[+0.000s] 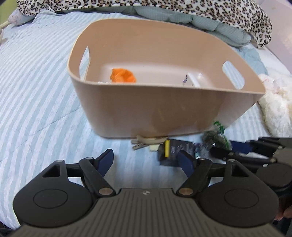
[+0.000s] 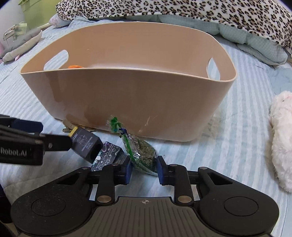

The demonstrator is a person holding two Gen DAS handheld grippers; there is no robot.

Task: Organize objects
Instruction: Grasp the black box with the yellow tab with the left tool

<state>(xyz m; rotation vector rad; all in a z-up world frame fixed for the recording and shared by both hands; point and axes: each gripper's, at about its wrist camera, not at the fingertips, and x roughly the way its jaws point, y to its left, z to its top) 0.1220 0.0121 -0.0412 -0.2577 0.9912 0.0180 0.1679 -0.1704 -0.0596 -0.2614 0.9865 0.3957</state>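
Observation:
A beige plastic basket (image 1: 164, 113) (image 2: 127, 102) with handle slots stands on the striped bed. Inside it lie an orange item (image 1: 123, 75) and a white item (image 1: 196, 80). In front of it lie a black box with a yellow end (image 2: 85, 144) (image 1: 168, 150), a dark printed packet (image 2: 107, 155), a clear bag of green bits (image 2: 144, 153) (image 1: 217, 136) and a beige clip (image 1: 147, 141). My left gripper (image 1: 146, 160) is open and empty, just before the black box. My right gripper (image 2: 144, 170) is open, its fingers either side of the clear bag's near end.
A leopard-print blanket (image 2: 200, 12) and a pale green quilt (image 2: 255, 45) lie behind the basket. A white plush toy (image 2: 281, 142) lies to the right. A grey cushion (image 2: 20, 45) lies at far left. The striped bedspread (image 1: 36, 100) spreads all around.

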